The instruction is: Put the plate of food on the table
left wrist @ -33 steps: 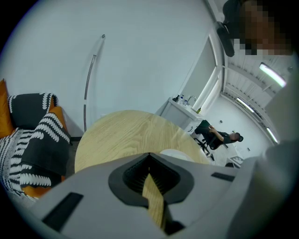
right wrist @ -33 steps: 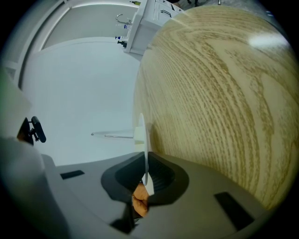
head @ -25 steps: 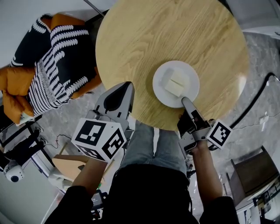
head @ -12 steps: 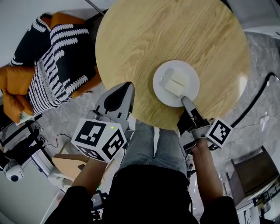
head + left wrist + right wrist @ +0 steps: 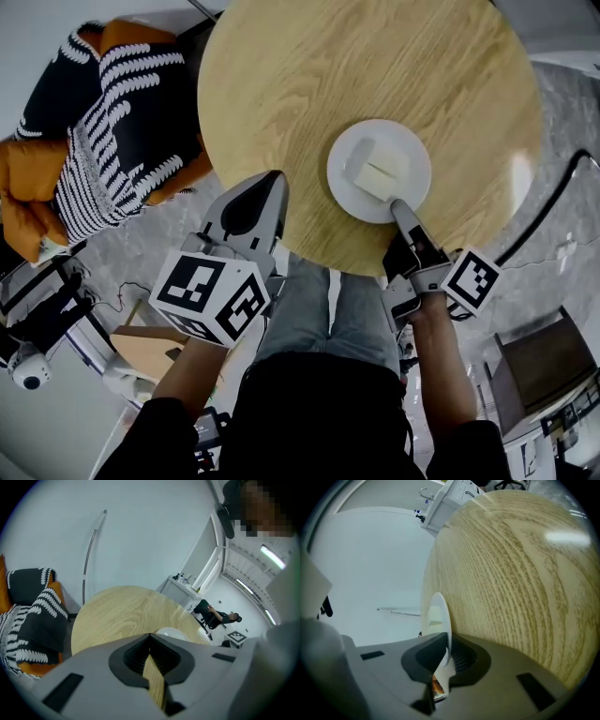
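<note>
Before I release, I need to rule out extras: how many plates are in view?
1. The white plate is at the round wooden table's near side, its rim clamped in the right gripper. The table's far edge is cropped, so another could be hidden.

The plate (image 5: 414, 186) lies on my worktop (image 5: 356, 66), toward its near right edge, with the food (image 5: 379, 174) on it. My right tool (image 5: 399, 207) grips the plate's near rim. My left tool (image 5: 273, 180) hangs to its left, over the worktop's near edge. A sofa (image 5: 98, 141) stands left of the worktop.

floor (image 5: 572, 141): grey stone | wall (image 5: 140, 541): white | orange seat (image 5: 28, 178), possibly sofa, striped cushions (image 5: 122, 112)
</note>
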`<state>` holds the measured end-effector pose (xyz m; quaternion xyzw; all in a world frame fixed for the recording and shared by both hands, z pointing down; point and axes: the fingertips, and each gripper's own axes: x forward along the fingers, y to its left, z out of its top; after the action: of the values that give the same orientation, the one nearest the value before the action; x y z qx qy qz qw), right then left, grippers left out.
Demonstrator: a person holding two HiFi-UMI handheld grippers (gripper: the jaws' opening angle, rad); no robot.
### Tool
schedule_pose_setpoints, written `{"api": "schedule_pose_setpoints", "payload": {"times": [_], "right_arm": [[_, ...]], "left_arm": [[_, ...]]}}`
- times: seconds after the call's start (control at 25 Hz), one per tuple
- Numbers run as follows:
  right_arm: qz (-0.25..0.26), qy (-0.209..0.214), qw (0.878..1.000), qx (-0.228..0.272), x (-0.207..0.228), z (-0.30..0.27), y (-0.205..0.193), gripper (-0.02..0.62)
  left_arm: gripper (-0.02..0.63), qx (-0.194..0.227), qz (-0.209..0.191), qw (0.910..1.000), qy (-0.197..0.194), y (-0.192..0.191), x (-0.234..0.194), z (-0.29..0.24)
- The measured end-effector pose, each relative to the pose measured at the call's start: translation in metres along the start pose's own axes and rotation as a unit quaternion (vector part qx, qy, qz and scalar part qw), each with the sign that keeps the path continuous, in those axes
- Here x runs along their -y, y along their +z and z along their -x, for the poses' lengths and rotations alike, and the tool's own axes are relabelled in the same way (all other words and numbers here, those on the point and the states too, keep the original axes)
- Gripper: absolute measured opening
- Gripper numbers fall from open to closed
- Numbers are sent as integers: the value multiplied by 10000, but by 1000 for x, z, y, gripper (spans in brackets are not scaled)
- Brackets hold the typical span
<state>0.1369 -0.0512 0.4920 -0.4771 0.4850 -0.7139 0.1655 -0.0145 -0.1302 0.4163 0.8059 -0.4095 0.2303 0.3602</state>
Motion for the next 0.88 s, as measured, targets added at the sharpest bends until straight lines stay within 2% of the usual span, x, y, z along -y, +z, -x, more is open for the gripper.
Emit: {"api": "schedule_pose_setpoints", "payload": {"times": [0.56, 0.88], "right_arm": [[939, -706, 9927, -278, 5, -2, -3, 48], [1110, -444, 9906, -658, 2, -8, -13, 135]], "left_arm": [[8, -204, 90, 9997, -119, -19, -4, -17], [8, -225, 104, 9996, -152, -24, -8, -21]]}}
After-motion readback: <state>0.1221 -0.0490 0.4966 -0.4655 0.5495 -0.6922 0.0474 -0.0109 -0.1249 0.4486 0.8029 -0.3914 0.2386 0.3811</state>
